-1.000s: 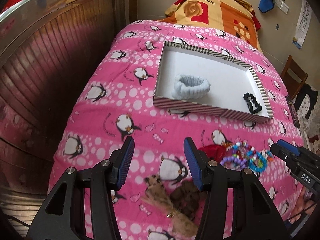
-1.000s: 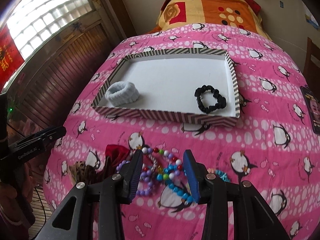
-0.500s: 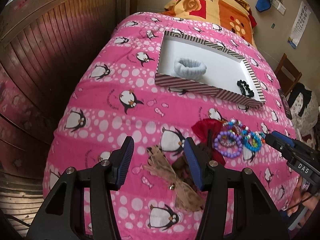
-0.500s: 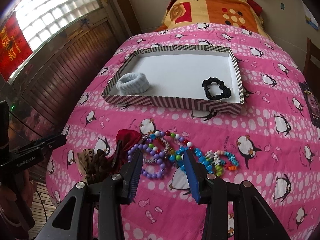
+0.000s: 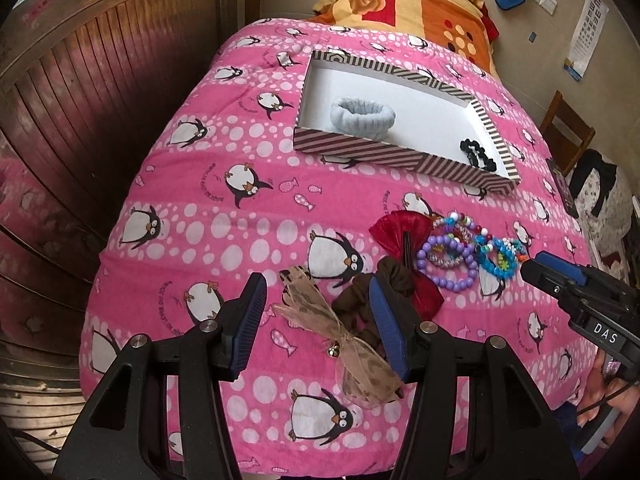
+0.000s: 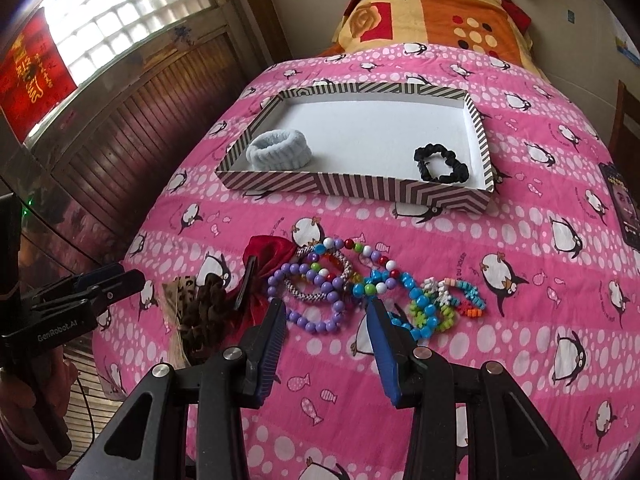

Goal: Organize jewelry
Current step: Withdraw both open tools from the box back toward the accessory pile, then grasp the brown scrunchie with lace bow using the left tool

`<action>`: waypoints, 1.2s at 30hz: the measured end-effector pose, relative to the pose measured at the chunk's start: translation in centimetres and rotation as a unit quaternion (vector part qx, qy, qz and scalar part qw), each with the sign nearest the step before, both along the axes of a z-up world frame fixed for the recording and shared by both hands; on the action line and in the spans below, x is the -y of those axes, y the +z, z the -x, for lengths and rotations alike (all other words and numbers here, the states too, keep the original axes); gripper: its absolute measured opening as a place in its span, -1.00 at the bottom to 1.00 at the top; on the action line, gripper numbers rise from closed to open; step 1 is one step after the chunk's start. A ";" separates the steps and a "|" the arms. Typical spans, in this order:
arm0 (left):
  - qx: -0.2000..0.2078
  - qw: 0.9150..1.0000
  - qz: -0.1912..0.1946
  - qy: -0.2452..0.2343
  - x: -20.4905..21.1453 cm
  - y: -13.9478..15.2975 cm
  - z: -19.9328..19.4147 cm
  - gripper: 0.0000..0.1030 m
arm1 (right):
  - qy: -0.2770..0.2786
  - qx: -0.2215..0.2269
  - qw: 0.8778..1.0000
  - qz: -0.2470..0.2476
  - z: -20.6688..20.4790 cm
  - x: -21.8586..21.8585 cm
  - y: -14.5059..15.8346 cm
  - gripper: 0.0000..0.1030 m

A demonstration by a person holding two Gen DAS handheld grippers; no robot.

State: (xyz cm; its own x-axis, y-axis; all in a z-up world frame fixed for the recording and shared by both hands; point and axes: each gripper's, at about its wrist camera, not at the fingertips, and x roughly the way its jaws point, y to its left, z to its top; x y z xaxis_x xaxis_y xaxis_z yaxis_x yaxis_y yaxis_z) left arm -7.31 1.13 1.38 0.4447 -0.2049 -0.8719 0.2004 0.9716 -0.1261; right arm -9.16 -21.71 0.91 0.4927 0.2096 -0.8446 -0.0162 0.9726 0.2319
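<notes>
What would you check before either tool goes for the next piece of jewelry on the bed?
1. Right tool open and empty: ok.
2. Left tool open and empty: ok.
3. Striped tray has free white floor between the grey wristband and black scrunchie: ok.
4. Purple bead bracelet lies just ahead of the right tool: ok.
5. Bracelets separate enough to lift one alone: not ok, they overlap.
6. Brown scrunchie free of the red bow: cannot tell.
</notes>
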 end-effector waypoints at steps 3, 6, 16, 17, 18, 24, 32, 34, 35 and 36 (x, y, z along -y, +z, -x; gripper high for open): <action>-0.009 1.000 0.002 -0.005 0.0 -0.5 0.1 0.04 | 0.000 -0.001 1.000 0.001 0.2 0.1 0.0 -0.23; -0.029 0.999 0.016 -0.014 -0.1 -1.2 0.0 0.08 | -0.003 -0.002 1.000 0.002 0.5 0.4 -0.1 -0.23; -0.069 0.996 0.008 -0.062 1.4 -3.7 -1.3 0.09 | -0.011 -0.019 1.000 0.002 0.7 1.7 -0.8 -0.23; -0.072 0.995 0.005 -0.065 1.7 -4.0 -1.5 0.09 | -0.011 -0.020 1.000 0.002 0.7 1.8 -0.9 -0.23; -0.076 0.995 0.000 -0.068 2.1 -4.4 -1.9 0.09 | -0.011 -0.022 1.000 0.001 0.7 1.9 -1.0 -0.23; -0.085 0.994 0.006 -0.074 3.1 -5.9 -3.6 0.08 | -0.004 -0.028 1.000 -0.001 0.5 1.9 -1.4 -0.23; -0.082 0.993 0.017 -0.088 4.1 -6.5 -4.2 -0.77 | 0.005 -0.036 0.999 -0.006 -0.3 1.7 -1.8 -0.23; -0.078 0.994 0.032 -0.074 3.3 -5.8 -4.6 -0.80 | 0.010 -0.033 0.999 -0.009 -0.5 1.5 -1.6 -0.23; -0.075 0.995 0.039 -0.062 2.7 -5.4 -5.0 -0.81 | 0.014 -0.031 0.999 -0.011 -0.6 1.3 -1.5 -0.23; -0.072 0.995 0.041 -0.052 2.2 -5.1 -5.3 -0.81 | 0.018 -0.029 0.999 -0.015 -0.7 1.1 -1.5 -0.23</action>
State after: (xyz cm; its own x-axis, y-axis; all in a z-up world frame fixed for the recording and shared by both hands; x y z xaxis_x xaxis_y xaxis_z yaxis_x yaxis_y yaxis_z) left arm -2.02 -1.03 -3.76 0.2896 -0.3169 -0.9032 0.2742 0.9315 -0.2389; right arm -8.50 -22.79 -0.55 0.4341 0.2513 -0.8651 -0.0368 0.9644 0.2617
